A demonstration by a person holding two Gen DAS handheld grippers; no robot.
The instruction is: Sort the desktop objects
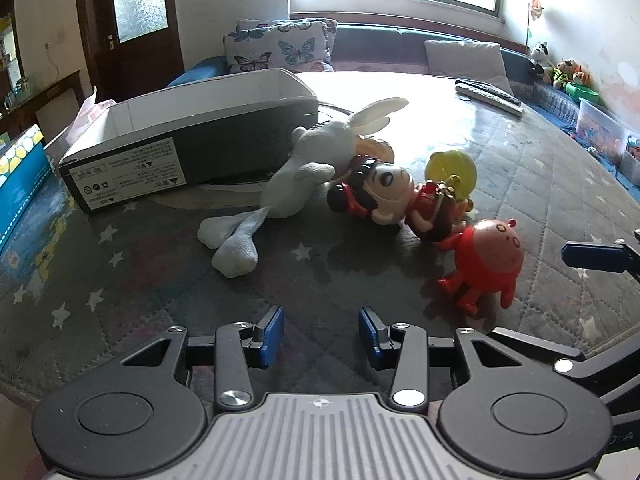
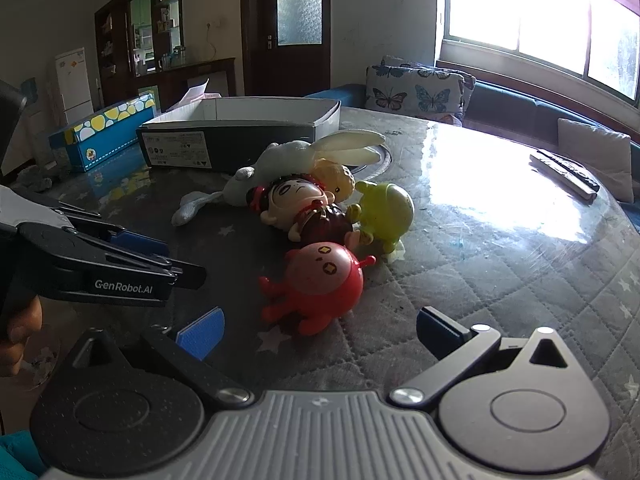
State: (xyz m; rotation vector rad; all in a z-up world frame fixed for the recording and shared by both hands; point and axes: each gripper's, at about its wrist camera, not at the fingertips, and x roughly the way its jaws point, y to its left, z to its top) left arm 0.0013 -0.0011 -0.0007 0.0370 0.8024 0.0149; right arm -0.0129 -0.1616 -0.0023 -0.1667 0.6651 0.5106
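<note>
A pile of toys lies mid-table: a grey plush rabbit point(image 1: 288, 184) point(image 2: 280, 160), a black-haired doll in red point(image 1: 384, 196) point(image 2: 304, 208), a yellow-green round figure point(image 1: 452, 172) point(image 2: 384, 212), an orange plush point(image 2: 334, 176) and a red round figure point(image 1: 484, 260) point(image 2: 316, 280). An open black-and-white box point(image 1: 192, 136) point(image 2: 240, 132) stands behind them. My left gripper point(image 1: 321, 336) is open and empty, short of the toys. My right gripper point(image 2: 320, 332) is open and empty, just before the red figure.
A blue dotted box point(image 1: 20, 176) point(image 2: 104, 136) stands at the table's left edge. Remote controls point(image 1: 488, 96) point(image 2: 564, 172) lie at the far right. The table has a quilted star-patterned cover point(image 1: 160, 280). A sofa with butterfly cushions point(image 1: 280, 46) is behind.
</note>
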